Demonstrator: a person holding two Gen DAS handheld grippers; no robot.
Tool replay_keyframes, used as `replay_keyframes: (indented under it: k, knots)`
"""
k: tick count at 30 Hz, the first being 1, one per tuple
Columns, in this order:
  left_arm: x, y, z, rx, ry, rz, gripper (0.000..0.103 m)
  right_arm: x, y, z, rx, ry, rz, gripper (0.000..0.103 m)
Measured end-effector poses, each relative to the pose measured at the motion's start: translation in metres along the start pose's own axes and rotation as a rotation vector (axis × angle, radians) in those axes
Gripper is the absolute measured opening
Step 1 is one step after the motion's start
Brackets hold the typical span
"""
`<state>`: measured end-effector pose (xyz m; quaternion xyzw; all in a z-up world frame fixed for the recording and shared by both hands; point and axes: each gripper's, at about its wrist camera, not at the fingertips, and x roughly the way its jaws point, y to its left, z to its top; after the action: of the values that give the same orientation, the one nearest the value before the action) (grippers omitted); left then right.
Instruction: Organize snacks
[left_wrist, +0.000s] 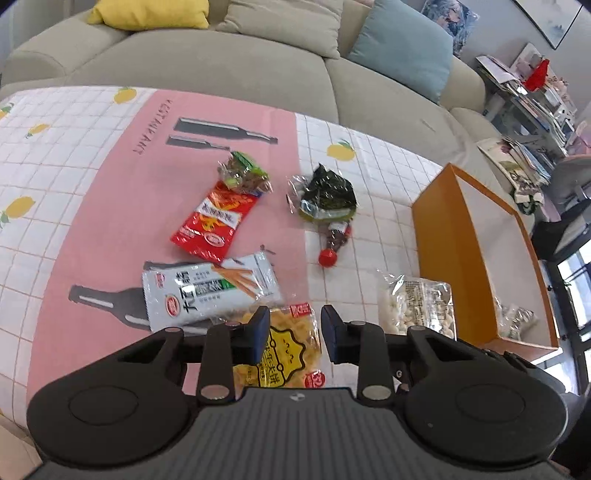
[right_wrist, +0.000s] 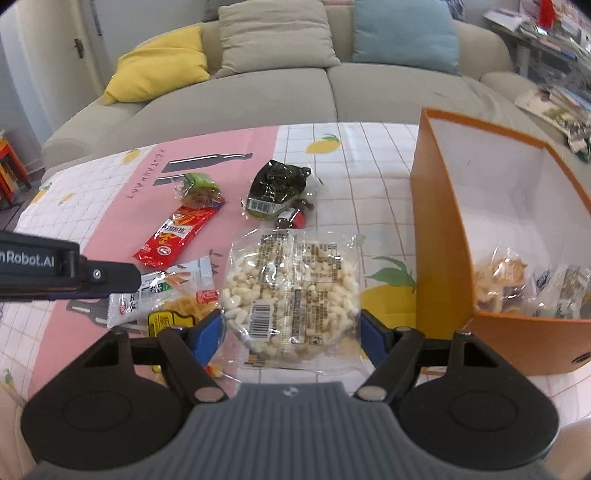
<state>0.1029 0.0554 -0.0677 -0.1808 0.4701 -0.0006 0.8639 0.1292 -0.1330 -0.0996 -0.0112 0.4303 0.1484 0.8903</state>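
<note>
Several snack packs lie on the table. My left gripper is open, its fingers on either side of a yellow snack bag, also in the right wrist view. My right gripper is open around a clear bag of white puffed pieces, also in the left wrist view. I cannot tell whether the pads touch it. Further off lie a white stick-snack pack, a red pack, a green-wrapped snack, a dark seaweed pack and a small red-capped pack.
An open orange box stands at the right, with a few snack bags inside. The left gripper's arm crosses the left of the right wrist view. A grey sofa with cushions runs behind the table. A cluttered shelf is at far right.
</note>
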Motion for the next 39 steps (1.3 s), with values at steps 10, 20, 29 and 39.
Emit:
replay_keyframes:
  k: [10, 20, 29, 39]
  knots:
    - [0.033, 0.017, -0.029, -0.067, 0.040, -0.008, 0.084, 0.000, -0.010, -0.030, 0.009, 0.022, -0.004, 0.074]
    - [0.072, -0.005, -0.043, -0.042, -0.018, 0.087, 0.090, 0.015, -0.021, -0.044, 0.014, 0.036, -0.022, 0.074]
    - [0.088, -0.010, -0.049, 0.055, -0.003, 0.156, 0.099, 0.027, -0.025, -0.046, 0.022, 0.039, -0.017, 0.074]
    - [0.102, -0.016, -0.056, 0.160, 0.010, 0.158, 0.103, 0.031, -0.030, -0.049, 0.026, 0.045, -0.024, 0.074]
